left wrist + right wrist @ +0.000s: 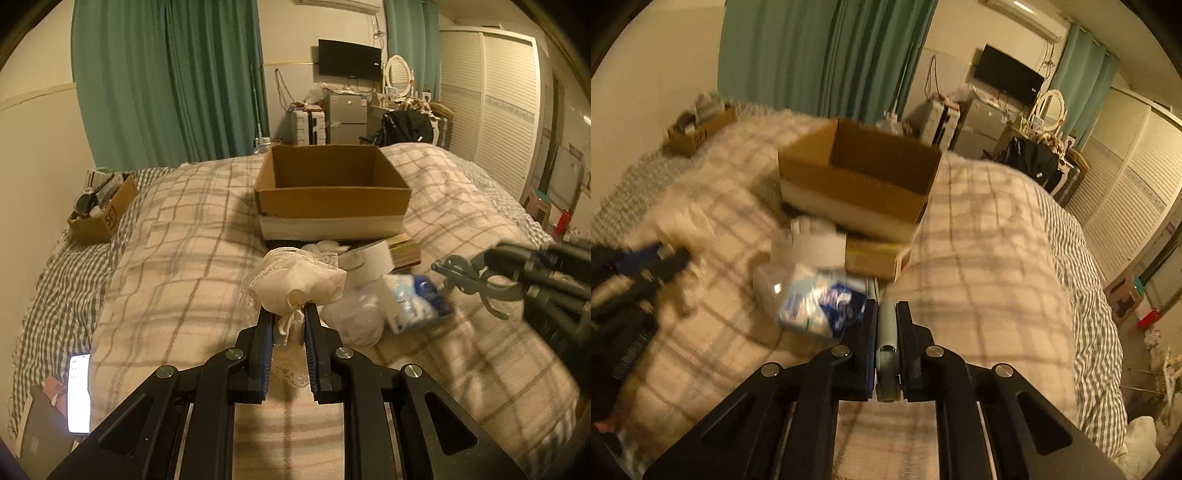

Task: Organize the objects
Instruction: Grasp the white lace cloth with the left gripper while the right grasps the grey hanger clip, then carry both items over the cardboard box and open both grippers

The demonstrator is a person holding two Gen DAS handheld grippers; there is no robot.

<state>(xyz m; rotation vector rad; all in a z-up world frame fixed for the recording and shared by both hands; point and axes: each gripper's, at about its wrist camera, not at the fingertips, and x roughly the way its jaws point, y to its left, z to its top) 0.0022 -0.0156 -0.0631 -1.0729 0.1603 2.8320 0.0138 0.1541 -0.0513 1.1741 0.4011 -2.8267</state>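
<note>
My left claw [288, 319]: clamped on the tied neck of a cream lace-trimmed cloth pouch [299, 282], which bulges away from me above the plaid bed quilt [177, 236].
My right claw [886, 314]: clamped on grey metal pliers [886, 343], long axis pointing forward, level.
Beyond: open brown cardboard box [332, 192].

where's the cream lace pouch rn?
Left wrist view, centre: the cream lace pouch is pinched by its tie in the left tongs, above the plaid blanket, in front of the open cardboard box.
</note>
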